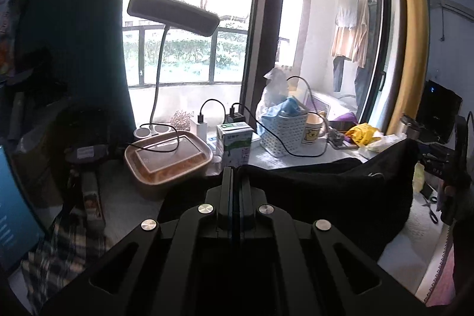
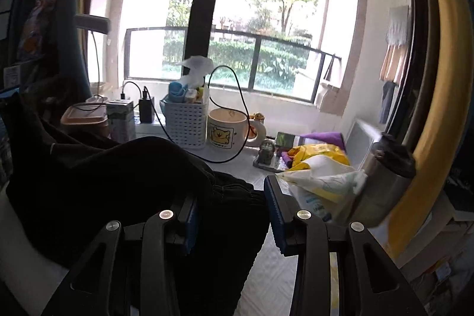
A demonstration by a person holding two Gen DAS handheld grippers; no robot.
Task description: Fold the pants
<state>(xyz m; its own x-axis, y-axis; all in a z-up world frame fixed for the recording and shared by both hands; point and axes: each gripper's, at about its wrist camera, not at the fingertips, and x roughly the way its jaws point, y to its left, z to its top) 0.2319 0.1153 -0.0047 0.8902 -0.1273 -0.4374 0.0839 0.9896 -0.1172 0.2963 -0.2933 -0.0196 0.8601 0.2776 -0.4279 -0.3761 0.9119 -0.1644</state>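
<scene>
The black pants (image 1: 331, 191) lie bunched on the white table and stretch to the right from my left gripper (image 1: 236, 176). Its jaws are pressed together on an edge of the cloth. In the right wrist view the pants (image 2: 118, 176) fill the lower left. My right gripper (image 2: 234, 197) is open, its jaws wide apart, with the gathered waistband (image 2: 234, 191) lying between the blue pads (image 2: 274, 197). The right gripper also shows at the far right of the left wrist view (image 1: 453, 168).
Along the window stand a desk lamp (image 1: 173, 11), a lidded food container (image 1: 169, 156), a carton (image 1: 234, 144), a white basket (image 2: 185, 123), a mug (image 2: 226, 129) and a black cable (image 2: 234, 114). Yellow and white bags (image 2: 320, 165) and a steel flask (image 2: 385, 173) sit right.
</scene>
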